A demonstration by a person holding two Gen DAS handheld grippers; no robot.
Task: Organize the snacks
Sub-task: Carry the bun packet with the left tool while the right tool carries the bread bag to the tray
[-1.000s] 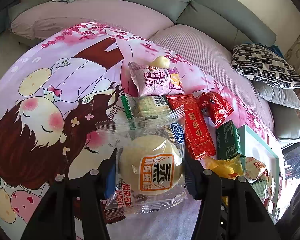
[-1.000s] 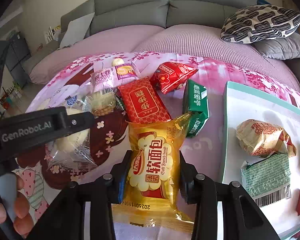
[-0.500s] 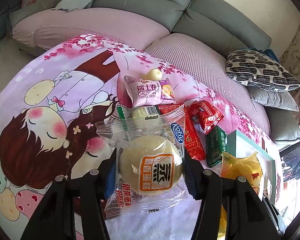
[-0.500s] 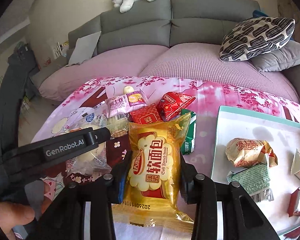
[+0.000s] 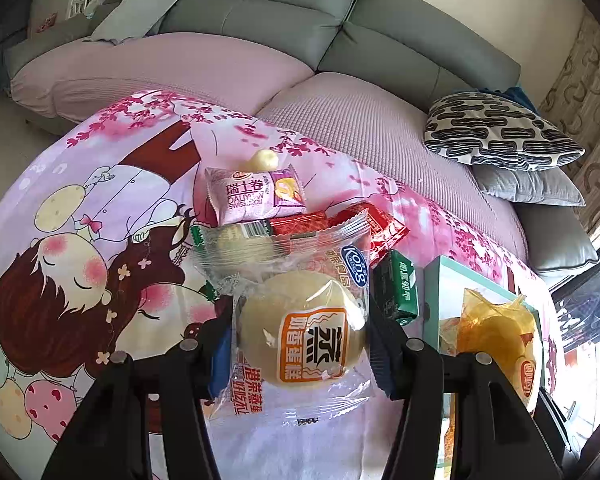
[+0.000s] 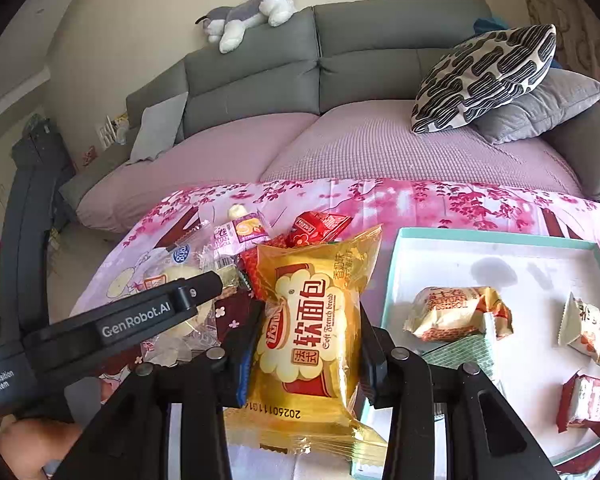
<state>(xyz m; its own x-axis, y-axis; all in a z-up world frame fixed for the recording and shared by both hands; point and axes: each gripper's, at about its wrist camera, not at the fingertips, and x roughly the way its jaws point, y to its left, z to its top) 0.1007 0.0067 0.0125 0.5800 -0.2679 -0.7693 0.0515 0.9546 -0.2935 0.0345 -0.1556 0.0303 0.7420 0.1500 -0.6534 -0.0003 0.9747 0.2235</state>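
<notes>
Left claw (image 5: 302, 344) grips a clear-wrapped steamed cake (image 5: 302, 340), both pads pressed on the packet's sides, the packet held clear of the cartoon-print cloth (image 5: 80, 240) covering the bench. Right claw (image 6: 306, 354) grips a yellow packet of soft bread (image 6: 312, 320) in the same manner, held just beside the near left corner of the teal-rimmed tray (image 6: 500, 236). In the right wrist view the left claw's arm crosses the lower left, with a hand (image 6: 36, 444) partly visible below it. Inside the tray lie an orange wrapped roll (image 6: 456, 312), a green patterned packet (image 6: 460, 354) touching it, a white packet (image 6: 588, 330) and a red-and-white packet (image 6: 588, 400) near the right rim. Further out on the cloth, a loose group remains: a green box (image 5: 398, 286), red packets (image 5: 380, 228), a barcode-labelled snack (image 5: 236, 238), a pink Swiss roll packet (image 5: 256, 194) and a small pale sweet (image 5: 264, 159) behind it. Beyond stands a grey sofa (image 6: 360, 60) with pink covers, a patterned cushion (image 6: 488, 76) and a plush toy (image 6: 252, 10) on its back.
</notes>
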